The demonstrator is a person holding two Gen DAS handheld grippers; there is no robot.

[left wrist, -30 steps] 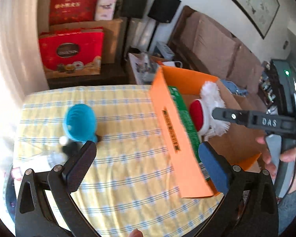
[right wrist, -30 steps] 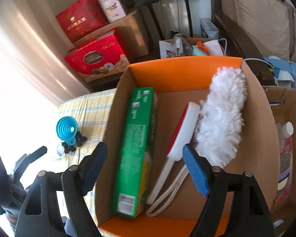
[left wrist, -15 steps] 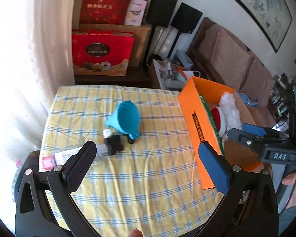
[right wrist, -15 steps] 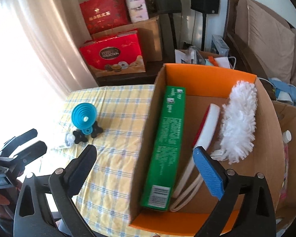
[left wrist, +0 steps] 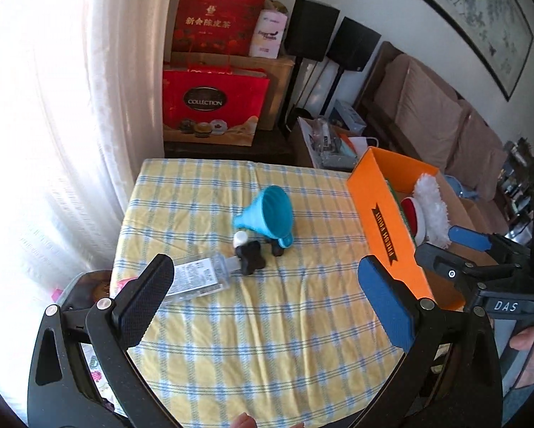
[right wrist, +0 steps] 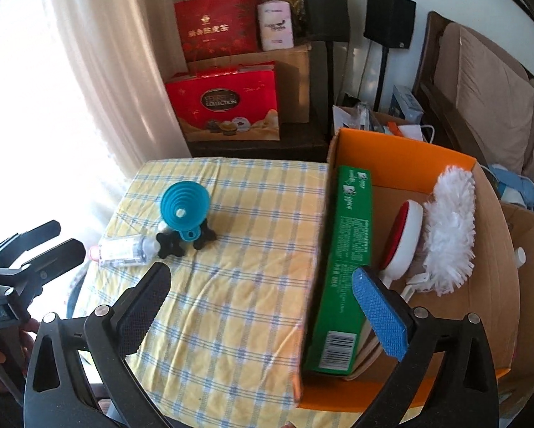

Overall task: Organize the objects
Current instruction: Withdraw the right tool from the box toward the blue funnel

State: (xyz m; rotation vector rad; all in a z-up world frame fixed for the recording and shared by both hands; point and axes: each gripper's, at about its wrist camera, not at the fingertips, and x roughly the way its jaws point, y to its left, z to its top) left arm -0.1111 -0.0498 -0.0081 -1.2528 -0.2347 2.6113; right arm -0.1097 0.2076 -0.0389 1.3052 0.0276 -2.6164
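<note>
I've pulled both grippers back from the orange box [right wrist: 402, 157]; right gripper [right wrist: 263, 306] just spread wide, left gripper [left wrist: 267, 296] wide, both empty. Blue funnel [right wrist: 185, 203] lies left of the box.

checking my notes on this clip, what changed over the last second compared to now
Both grippers pulled back from the orange box, so more of the checked cloth shows. The right gripper has just been opening its jaws, nothing between them; the left gripper stays open and empty. The blue funnel, clear bottle, green carton and white duster lie where they were.
</note>
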